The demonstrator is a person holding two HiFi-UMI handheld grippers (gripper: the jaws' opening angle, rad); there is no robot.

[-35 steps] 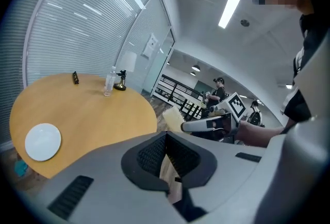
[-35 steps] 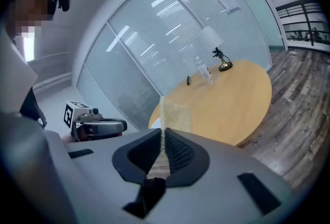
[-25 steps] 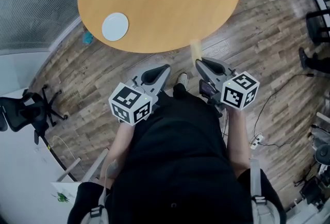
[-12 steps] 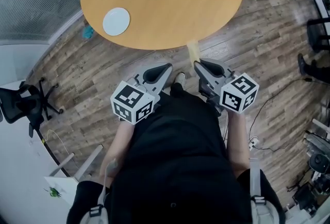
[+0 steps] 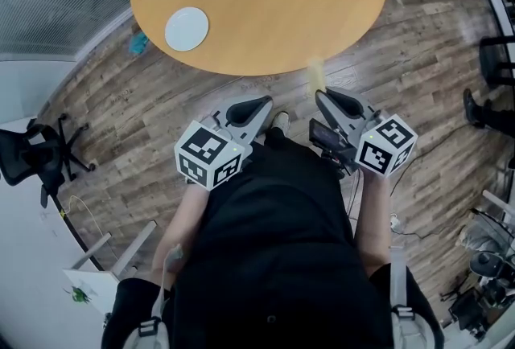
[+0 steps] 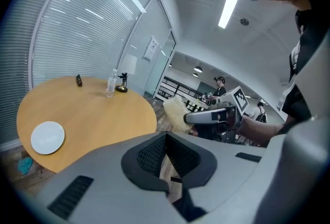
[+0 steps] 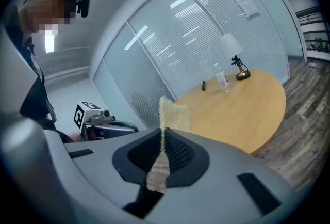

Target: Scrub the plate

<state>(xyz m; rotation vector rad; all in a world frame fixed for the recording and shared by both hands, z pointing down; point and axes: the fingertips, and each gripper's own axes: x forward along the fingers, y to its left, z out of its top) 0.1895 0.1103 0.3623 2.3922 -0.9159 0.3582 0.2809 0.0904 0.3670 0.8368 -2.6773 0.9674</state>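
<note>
The right gripper is clamped on a thin yellow sponge, which sticks up past its jaw tips. The left gripper has its jaws closed together with nothing between them. In the head view both are held close to the person's body over the wood floor, left gripper and right gripper side by side, short of the round table. The sponge lies just short of the table's near edge. The plate sits on the table near its left edge, well apart from both grippers. A bottle stands at the table's far side.
</note>
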